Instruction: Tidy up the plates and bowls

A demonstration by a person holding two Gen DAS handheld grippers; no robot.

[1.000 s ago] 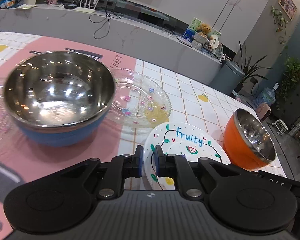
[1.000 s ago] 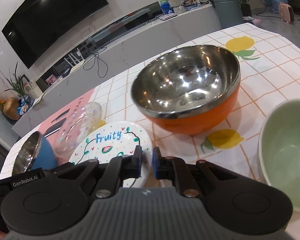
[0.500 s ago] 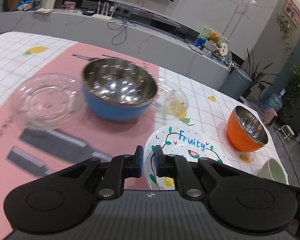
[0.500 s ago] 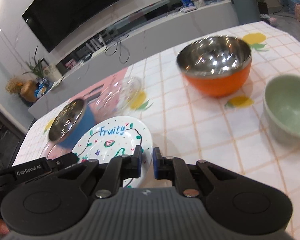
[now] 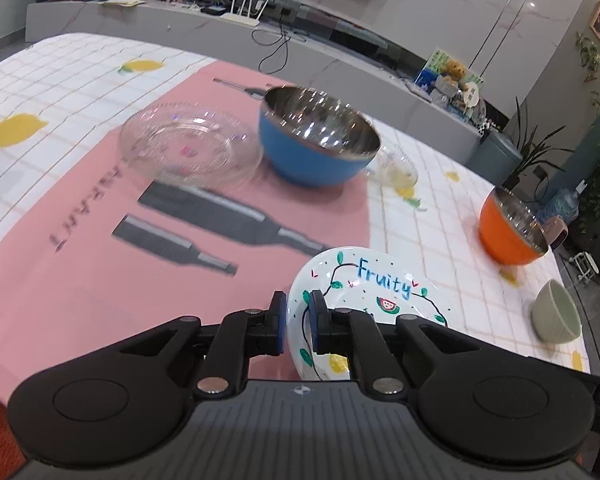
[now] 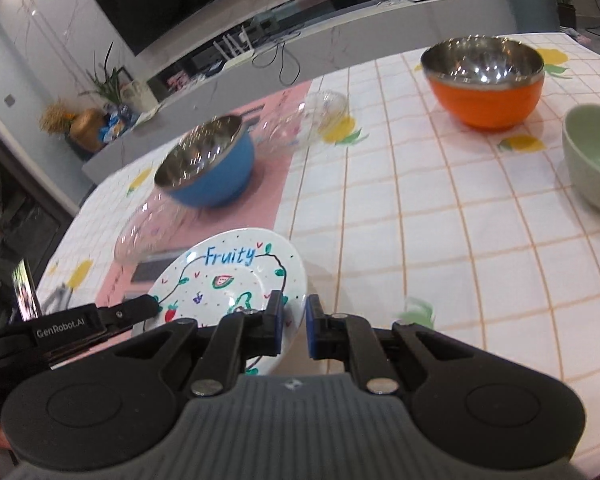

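Two grippers are holding one white "Fruity" plate (image 5: 380,292) up above the table (image 6: 460,240). The left gripper (image 5: 299,326) is pinching its left rim, and the right gripper (image 6: 292,326) is pinching its right rim. Farther off, a blue bowl (image 5: 312,152), an orange bowl (image 6: 486,88), a green bowl (image 6: 596,160) and a clear glass plate (image 5: 188,144) are sitting on the table.

Dim indoor light, motion blur
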